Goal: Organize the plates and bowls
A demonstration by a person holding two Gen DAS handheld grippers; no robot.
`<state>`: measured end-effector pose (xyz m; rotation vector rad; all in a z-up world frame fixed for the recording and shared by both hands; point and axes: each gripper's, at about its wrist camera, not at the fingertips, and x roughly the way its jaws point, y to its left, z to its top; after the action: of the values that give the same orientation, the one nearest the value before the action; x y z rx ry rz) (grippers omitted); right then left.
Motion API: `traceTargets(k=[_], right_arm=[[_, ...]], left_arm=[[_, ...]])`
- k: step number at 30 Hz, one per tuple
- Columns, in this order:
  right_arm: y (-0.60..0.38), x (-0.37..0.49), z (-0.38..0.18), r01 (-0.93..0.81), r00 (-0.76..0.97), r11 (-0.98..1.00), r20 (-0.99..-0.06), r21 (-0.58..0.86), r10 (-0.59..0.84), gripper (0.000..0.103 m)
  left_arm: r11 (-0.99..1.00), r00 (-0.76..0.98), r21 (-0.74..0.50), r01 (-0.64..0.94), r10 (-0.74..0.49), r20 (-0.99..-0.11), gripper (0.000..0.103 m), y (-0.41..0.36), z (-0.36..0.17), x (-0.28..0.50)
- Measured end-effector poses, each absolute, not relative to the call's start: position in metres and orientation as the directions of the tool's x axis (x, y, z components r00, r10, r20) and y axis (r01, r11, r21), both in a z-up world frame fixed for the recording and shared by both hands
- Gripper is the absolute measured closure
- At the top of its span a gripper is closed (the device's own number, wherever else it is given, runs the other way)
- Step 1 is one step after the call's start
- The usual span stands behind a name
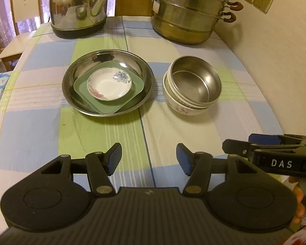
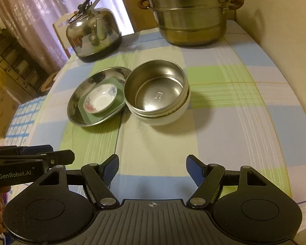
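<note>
Left gripper (image 1: 149, 159): jaws wide, empty.
Right gripper (image 2: 152, 170): jaws wide, empty.
Round steel plate (image 1: 85, 69): mid-table, holds green square plate (image 1: 81, 85), floral white saucer (image 1: 109, 85).
Steel bowl (image 1: 195, 79): nested in white ceramic bowl (image 1: 181, 108).

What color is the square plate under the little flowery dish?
Green. The square plate shows best in the left wrist view.

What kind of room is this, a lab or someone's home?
Most likely a home dining area: a checked tablecloth covers the table, a metal kettle and stacked steamer pot stand at its back, and a dining chair sits beyond.
</note>
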<state>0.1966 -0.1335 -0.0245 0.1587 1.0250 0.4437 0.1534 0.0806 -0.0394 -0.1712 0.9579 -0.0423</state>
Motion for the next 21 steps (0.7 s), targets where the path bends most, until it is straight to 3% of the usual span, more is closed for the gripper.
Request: traceTargets(k=[14, 21], right_arm=[[-0.147, 0.234, -0.025, -0.161, 0.511, 0.936, -0.785, 0.312, 0.350, 0.030], [-0.152, 0.277, -0.028, -0.168, 0.544, 0.942, -0.769, 0.292, 0.336, 0.031]], left_arm=[[0.981, 0.607, -0.190, 0.025, -0.167, -0.777, 0.046, 0.071, -0.041, 0.204], [0.974, 0.623, -0.226, -0.017, -0.167, -0.764, 0.047, 0.062, -0.049, 0.246]])
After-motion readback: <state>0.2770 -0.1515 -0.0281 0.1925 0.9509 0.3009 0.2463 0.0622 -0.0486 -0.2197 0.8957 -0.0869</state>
